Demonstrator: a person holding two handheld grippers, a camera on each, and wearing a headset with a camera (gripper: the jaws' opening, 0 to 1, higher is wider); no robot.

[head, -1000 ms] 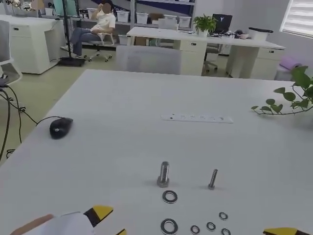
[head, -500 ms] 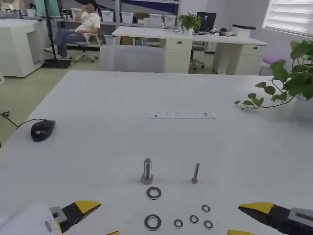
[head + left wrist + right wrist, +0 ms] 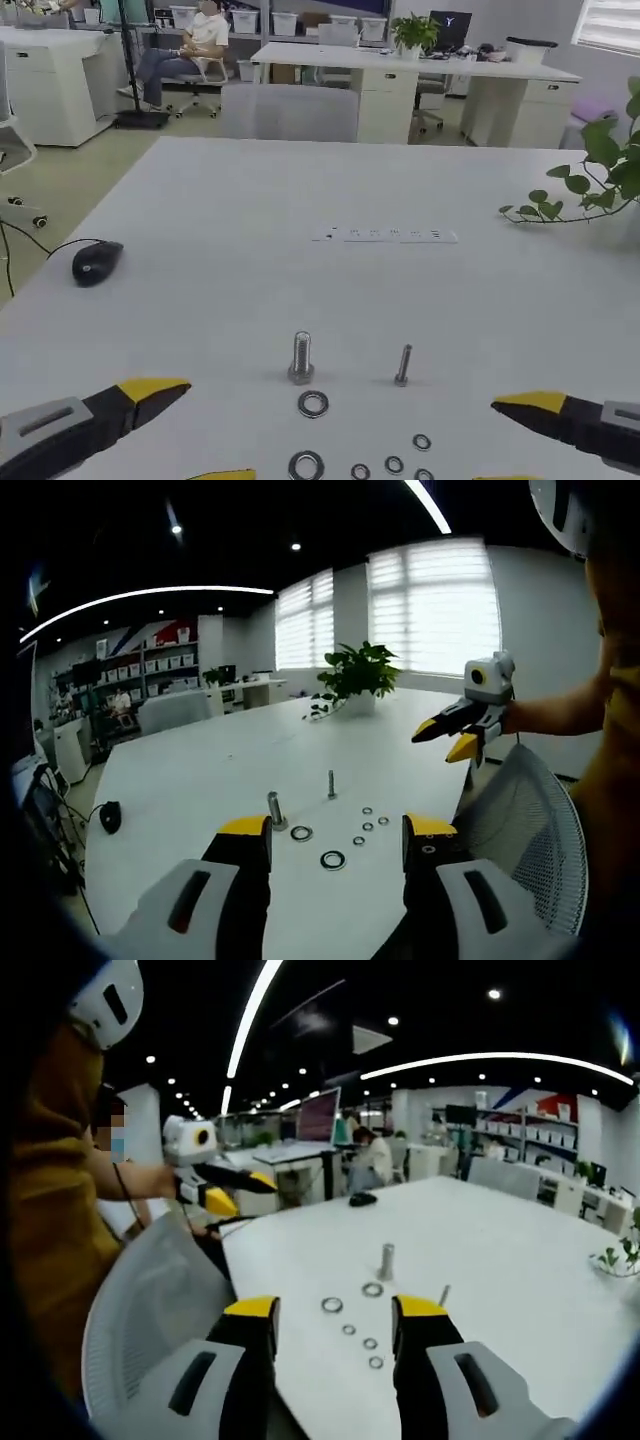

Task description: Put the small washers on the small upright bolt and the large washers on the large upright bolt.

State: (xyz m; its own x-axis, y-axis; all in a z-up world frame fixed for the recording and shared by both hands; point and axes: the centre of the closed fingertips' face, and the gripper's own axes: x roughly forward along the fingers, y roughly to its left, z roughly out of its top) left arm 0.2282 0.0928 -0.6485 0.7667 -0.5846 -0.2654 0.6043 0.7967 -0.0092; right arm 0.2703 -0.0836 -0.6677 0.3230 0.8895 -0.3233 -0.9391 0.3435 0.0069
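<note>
Wide open and empty: left gripper (image 3: pixel 215 430), lower left; right gripper (image 3: pixel 488 440), lower right. Between them: large bolt (image 3: pixel 302 358), small bolt (image 3: pixel 403 365) upright, washers (image 3: pixel 313 404) loose below.

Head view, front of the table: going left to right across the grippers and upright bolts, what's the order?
left gripper → large bolt → small bolt → right gripper

mustard top (image 3: pixel 50 1210), white headset (image 3: pixel 105 1000), perhaps short-sleeved
</note>
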